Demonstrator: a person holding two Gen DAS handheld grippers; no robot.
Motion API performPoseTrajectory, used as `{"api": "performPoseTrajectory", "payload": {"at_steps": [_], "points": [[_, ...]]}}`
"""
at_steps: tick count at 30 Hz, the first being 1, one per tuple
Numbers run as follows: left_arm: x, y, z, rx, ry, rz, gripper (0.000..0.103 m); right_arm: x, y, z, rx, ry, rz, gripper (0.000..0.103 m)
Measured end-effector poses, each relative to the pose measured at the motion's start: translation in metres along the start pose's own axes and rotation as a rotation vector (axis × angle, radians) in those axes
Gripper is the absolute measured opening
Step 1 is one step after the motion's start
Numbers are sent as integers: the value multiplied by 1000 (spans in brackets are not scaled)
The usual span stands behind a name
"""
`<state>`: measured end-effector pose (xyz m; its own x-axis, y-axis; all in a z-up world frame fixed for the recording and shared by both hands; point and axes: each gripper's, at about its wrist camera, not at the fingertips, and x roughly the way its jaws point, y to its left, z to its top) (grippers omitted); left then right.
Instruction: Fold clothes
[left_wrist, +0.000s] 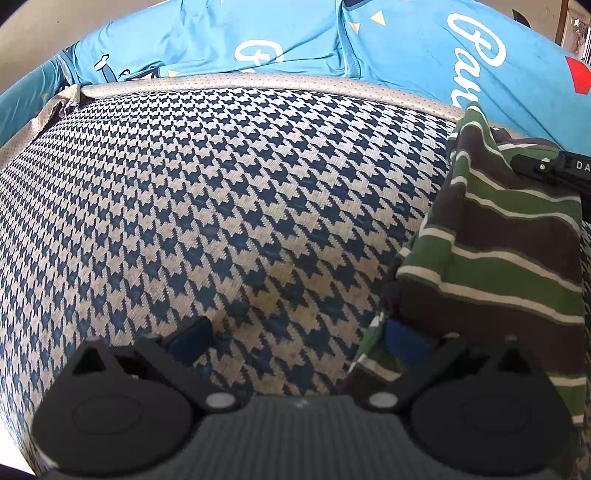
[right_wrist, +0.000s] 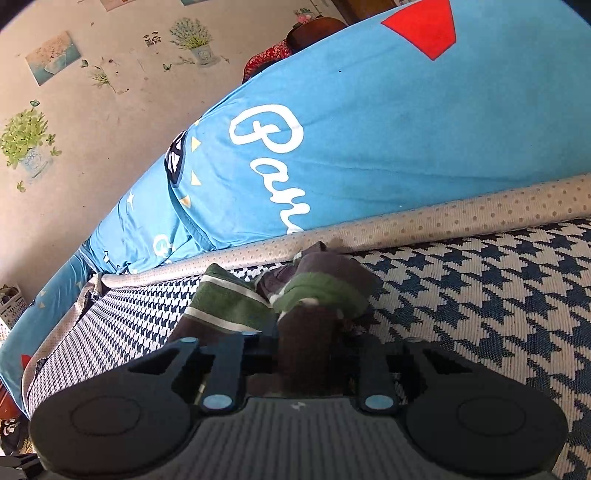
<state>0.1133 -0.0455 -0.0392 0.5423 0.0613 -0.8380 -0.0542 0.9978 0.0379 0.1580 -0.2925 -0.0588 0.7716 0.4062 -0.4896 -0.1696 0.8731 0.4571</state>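
Note:
A green, brown and white striped garment (left_wrist: 498, 236) hangs bunched at the right of the left wrist view, held up over a navy-and-cream houndstooth mat (left_wrist: 221, 203). The right gripper (left_wrist: 554, 166) pinches its top edge there. In the right wrist view my right gripper (right_wrist: 310, 343) is shut on a bunched brown fold of the garment (right_wrist: 317, 295), which trails onto the mat (right_wrist: 480, 288). My left gripper (left_wrist: 295, 332) is open just above the mat. Its right fingertip (left_wrist: 402, 339) sits at the garment's lower left edge, and nothing lies between the pads.
Big blue cushions with white lettering (left_wrist: 406, 48) (right_wrist: 369, 140) lie behind the mat, past a dotted beige border strip (left_wrist: 258, 79). A wall with plant stickers (right_wrist: 74, 110) rises at the left. A white basket (right_wrist: 11, 302) stands at the far left edge.

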Motion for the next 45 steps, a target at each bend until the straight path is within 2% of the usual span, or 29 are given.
{"api": "performPoseTrajectory", "payload": {"at_steps": [5,12,22,26,37,40,43,45], "points": [[0,-6,4,15,-7,12,103,-5,13,-1,-42,-20,-55,10],[-5,-9,6,31,-16,-2,103,-31,26,6,-55,-100,-160,9],[-23,-35,1,142,-40,-161,103,-93,6,0,22,-183,-354,8],[-28,-43,-3,173,-46,-189,103,-125,1,-1,45,-228,-456,8],[-37,-51,-9,232,-54,-233,103,-235,-27,-28,186,-324,-818,8],[-46,-60,-20,257,-62,-246,103,-255,-37,-37,211,-320,-858,8],[-55,-69,-33,283,-70,-253,103,-266,-50,-46,264,-260,-890,9],[-59,-69,-40,291,-74,-257,103,-272,-57,-52,315,-226,-884,16]]}}
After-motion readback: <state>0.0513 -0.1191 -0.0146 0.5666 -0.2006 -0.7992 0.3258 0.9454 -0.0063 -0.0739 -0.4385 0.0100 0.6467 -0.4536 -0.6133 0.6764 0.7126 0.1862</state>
